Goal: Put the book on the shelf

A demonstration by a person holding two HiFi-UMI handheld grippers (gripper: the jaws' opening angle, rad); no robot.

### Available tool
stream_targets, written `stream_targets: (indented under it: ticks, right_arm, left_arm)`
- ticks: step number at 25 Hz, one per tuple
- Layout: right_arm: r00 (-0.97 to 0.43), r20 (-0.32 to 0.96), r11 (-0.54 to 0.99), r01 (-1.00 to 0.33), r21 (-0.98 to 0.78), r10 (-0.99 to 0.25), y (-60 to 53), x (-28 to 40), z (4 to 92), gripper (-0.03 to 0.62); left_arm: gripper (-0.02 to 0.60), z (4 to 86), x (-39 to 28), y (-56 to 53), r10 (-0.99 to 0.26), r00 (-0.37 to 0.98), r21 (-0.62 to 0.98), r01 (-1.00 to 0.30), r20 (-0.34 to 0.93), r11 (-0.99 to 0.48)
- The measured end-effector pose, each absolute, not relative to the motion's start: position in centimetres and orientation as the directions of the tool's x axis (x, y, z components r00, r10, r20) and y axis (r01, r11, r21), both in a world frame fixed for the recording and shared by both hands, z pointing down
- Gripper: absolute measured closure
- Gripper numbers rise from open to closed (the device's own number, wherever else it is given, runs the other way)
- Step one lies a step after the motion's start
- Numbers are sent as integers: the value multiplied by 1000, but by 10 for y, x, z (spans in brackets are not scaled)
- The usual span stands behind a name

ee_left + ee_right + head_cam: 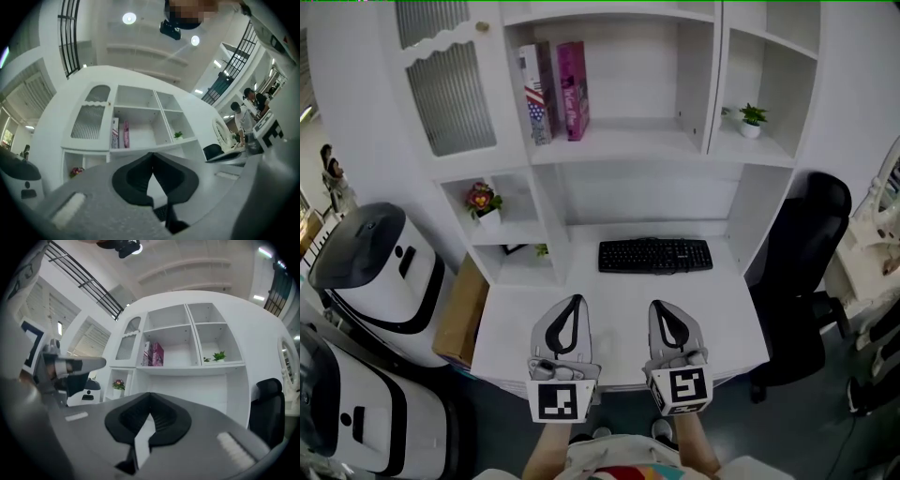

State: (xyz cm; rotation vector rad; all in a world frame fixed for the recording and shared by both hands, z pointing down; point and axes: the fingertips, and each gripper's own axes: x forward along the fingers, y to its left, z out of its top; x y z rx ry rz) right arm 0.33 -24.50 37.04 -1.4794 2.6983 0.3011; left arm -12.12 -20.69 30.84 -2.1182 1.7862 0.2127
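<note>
At the bottom centre of the head view, your two grippers sit side by side over the near edge of a white desk point(619, 300). Your left gripper point(576, 302) has its dark jaws pressed together at the tips, with nothing between them. Your right gripper point(657, 306), just beside it, also has its jaws together and holds nothing. Each carries a cube with black and white square markers at its near end.

Further back, at mid-frame, a black keyboard point(655, 254) lies flat on the desk against the back panel. At the right of the frame a black office chair point(806, 244) stands beside the desk. At the left edge, a brown cardboard box point(461, 309) leans against the desk's side, next to two rounded white and black machines point(380, 272).

Left of the keyboard, a small cubby holds a flower pot point(484, 201) with red blooms.

Above, in the upper middle of the frame, is the shelf point(628, 141). Two books stand upright at its left end, touching each other: a pink book point(573, 89) and, to its left, a flag-patterned book point(538, 98). The rest of that shelf is bare white. In the upper right compartment sits a small potted plant point(752, 119). At the upper left is a ribbed cabinet door point(450, 84).
</note>
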Motion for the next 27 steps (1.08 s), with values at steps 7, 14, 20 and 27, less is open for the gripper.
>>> stream_targets:
  ticks: [7, 14, 20, 27]
  right_arm:
    - [-562, -149, 532, -823, 200, -813, -230, -17, 367, 594]
    - [-554, -130, 527, -828, 190, -823, -225, -24, 379, 594]
    - [-562, -134, 535, -823, 190, -816, -221, -35, 379, 594]
    - [-576, -126, 554, -815, 169, -808, -214, -52, 384, 594]
  left_arm:
    - [580, 350, -138, -214, -958, 146, -139, -984, -248, -114]
    - [580, 365, -161, -209, -973, 107, -116, -990, -203, -85]
    - [580, 363, -174, -200, -971, 101, -93, -992, -216, -83]
    - [580, 366, -180, -195, -970, 109, -90, -992, -216, -91]
